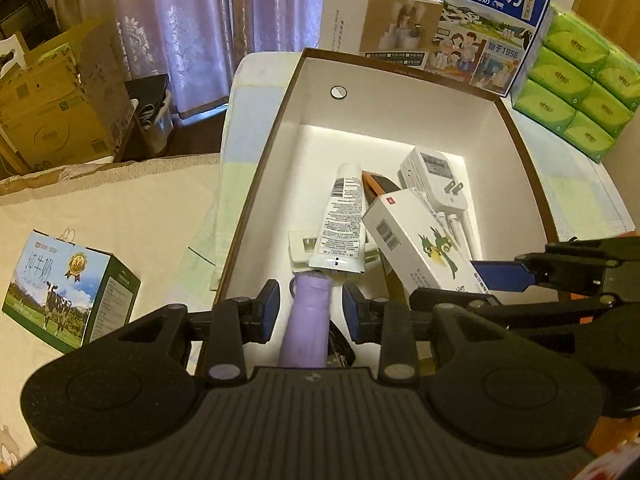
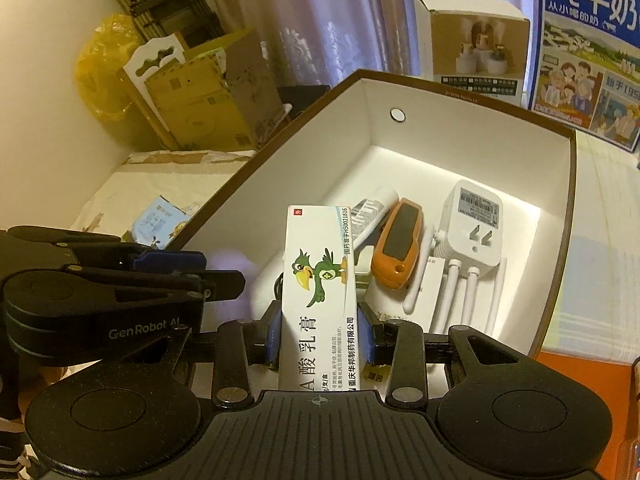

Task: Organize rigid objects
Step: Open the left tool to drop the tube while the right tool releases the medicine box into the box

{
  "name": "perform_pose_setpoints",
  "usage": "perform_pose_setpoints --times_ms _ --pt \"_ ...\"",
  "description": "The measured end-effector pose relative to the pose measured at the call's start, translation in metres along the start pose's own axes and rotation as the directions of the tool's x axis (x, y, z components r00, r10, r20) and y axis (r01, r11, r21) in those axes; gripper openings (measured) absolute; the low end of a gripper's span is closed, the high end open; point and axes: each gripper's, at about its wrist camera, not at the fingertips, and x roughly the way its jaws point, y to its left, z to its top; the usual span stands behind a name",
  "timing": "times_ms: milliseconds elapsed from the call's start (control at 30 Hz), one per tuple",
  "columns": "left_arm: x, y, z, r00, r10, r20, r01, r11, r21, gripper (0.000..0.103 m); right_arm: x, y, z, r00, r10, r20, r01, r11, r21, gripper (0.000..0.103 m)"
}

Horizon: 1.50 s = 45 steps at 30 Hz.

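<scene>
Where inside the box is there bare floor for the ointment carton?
Bare floor lies at the box's far end below the round wall hole, and along the left wall beside the white tube. The near right, around the router, is crowded.

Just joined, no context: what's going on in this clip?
A person is sorting small items into a brown-rimmed white box with two hand-held grippers. The right hand-held gripper is clamped on a white ointment carton with a green bird on it, held over the box. The left hand-held gripper is open around a purple cylinder, not gripping it. A white tube, an orange device and a white plug-in adapter already lie inside.
</scene>
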Motion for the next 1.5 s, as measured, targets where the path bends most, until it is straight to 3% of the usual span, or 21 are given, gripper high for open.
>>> perform_pose_setpoints --times_ms 267,767,1500 --pt "0.002 0.005 0.000 1.000 0.002 -0.011 -0.002 1.000 -0.015 0.032 0.004 -0.003 -0.001 0.999 0.040 0.002 -0.040 0.997 0.060 0.036" --pt "-0.007 -0.004 -0.010 1.000 -0.001 -0.018 0.001 1.000 -0.024 0.033 -0.007 0.002 -0.011 1.000 0.010 -0.022 -0.010 1.000 -0.007 0.044" --pt "-0.046 -0.021 -0.021 0.999 0.001 0.046 0.000 1.000 -0.021 0.033 -0.044 0.007 -0.023 0.999 0.006 0.041 -0.005 0.999 -0.032 0.045"
